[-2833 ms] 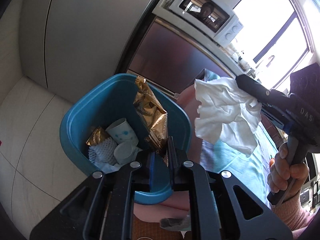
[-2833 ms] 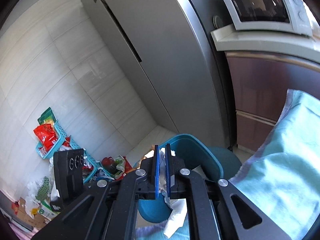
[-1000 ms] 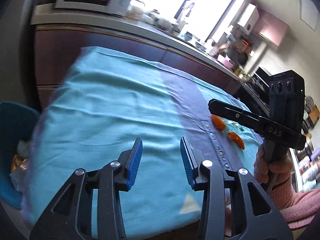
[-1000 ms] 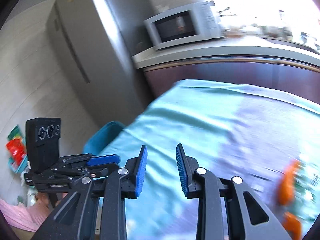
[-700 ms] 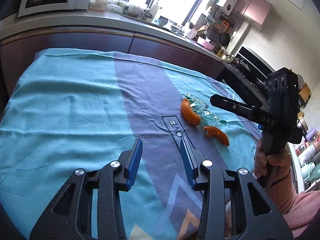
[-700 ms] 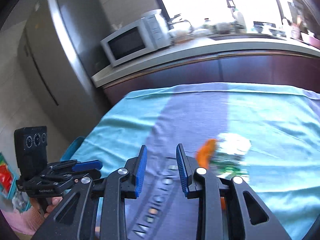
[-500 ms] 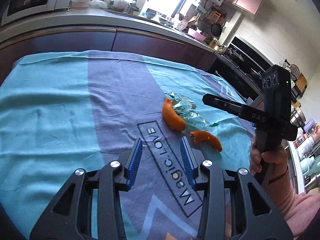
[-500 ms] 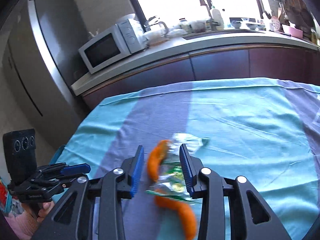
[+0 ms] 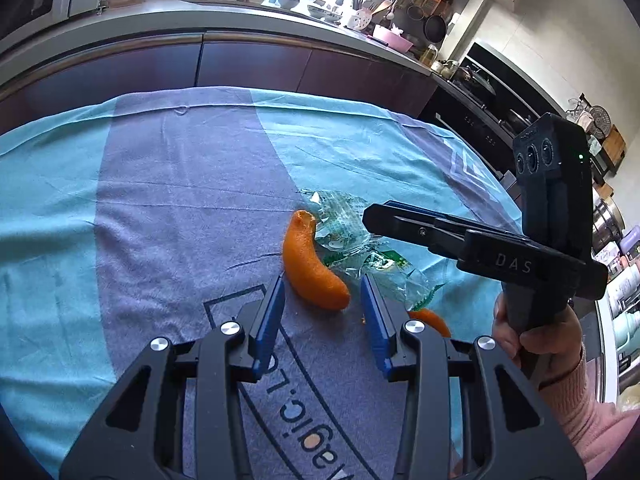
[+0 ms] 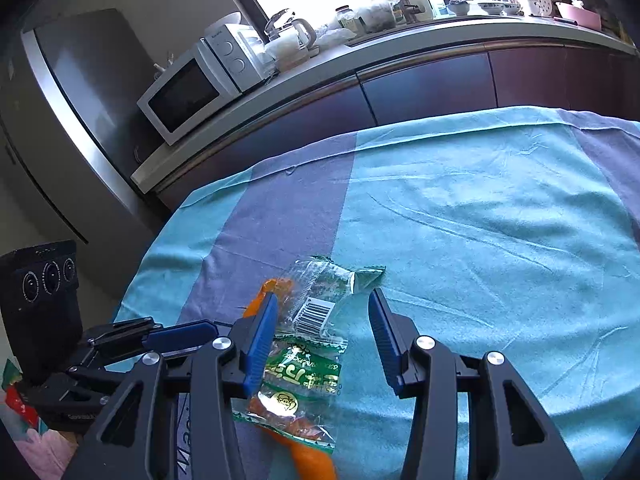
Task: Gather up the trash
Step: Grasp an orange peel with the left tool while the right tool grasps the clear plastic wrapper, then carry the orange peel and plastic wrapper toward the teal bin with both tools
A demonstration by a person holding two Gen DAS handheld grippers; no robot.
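The clear green-printed wrapper (image 10: 310, 344) lies crumpled on the teal and purple tablecloth (image 10: 480, 220), with one orange peel (image 9: 314, 268) touching it at nine o'clock and a second peel (image 9: 430, 320) tucked under it at six. All three are uncollected, and I see no bin here. My right gripper (image 10: 322, 340) has just been opening over the wrapper, pads not pressing it. My left gripper (image 9: 322, 312) is parted before the big peel, empty.

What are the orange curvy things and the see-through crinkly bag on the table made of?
The orange pieces look like citrus peel: matte, pebbly skin, curled, with a torn edge. The bag looks like thin clear plastic film: glossy, crumpled, printed green, with a barcode.
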